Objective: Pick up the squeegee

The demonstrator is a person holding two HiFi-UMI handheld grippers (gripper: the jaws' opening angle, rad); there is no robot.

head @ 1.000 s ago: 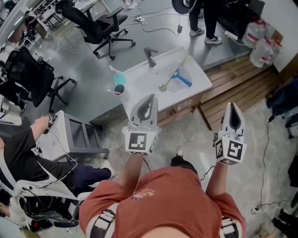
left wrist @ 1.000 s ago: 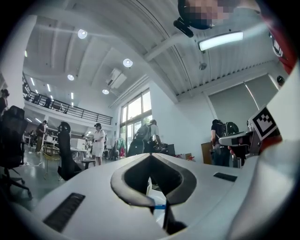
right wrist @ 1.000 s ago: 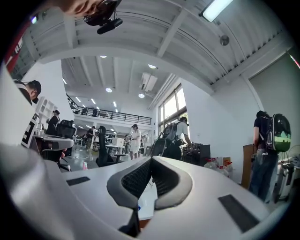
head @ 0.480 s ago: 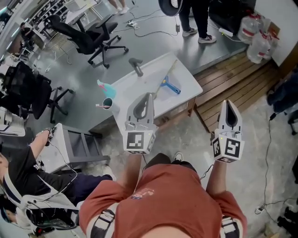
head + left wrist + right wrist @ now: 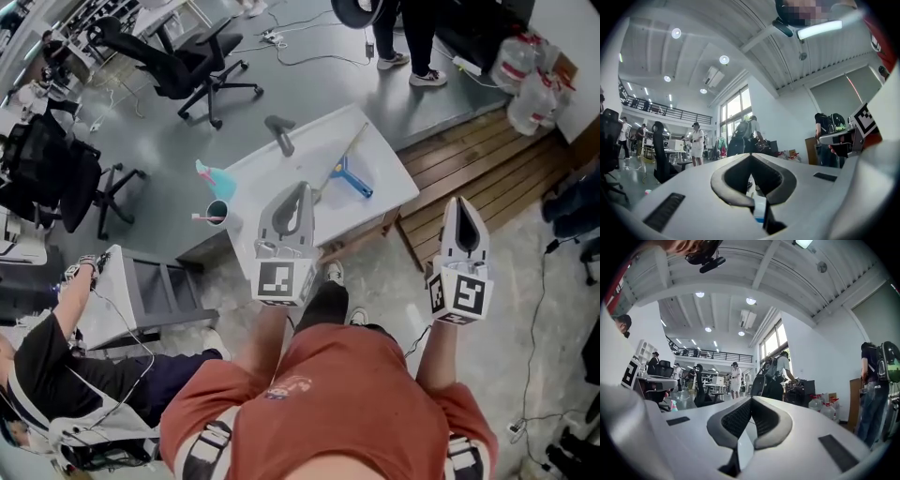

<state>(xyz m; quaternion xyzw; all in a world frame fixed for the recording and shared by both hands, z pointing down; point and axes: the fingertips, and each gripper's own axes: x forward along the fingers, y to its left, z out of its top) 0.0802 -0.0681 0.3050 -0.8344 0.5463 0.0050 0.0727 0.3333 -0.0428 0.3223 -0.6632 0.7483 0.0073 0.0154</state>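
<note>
Item under inspection: the squeegee (image 5: 351, 177). It has a short blue head set crosswise on a long, thin, pale handle. It lies flat on the far right part of a white table (image 5: 281, 178), with the handle running at a slant toward the far edge. The head reads as smooth plastic. I cannot tell what the handle is made of.

The table top is a plain, smooth white slab with squared corners. A grey bent metal fitting (image 5: 279, 134) stands at its far edge. At the left end are a teal bottle (image 5: 210, 175) and a dark round cup (image 5: 217, 212).

My left gripper (image 5: 300, 188) has its matte grey jaws pressed together at the tips, with nothing pinched between them. In the head view it shows over the near edge of the table, apart from the squeegee.

My right gripper (image 5: 462, 202) also has its jaws pressed together and carries nothing; the ribbed pads meet at the tips. It is off the table's right side, above slatted wooden decking (image 5: 478, 178).

The floor is smooth grey concrete. Black wheeled office chairs (image 5: 183, 61) stand beyond the table, and clear water bottles (image 5: 530, 80) stand at the far right.
</note>
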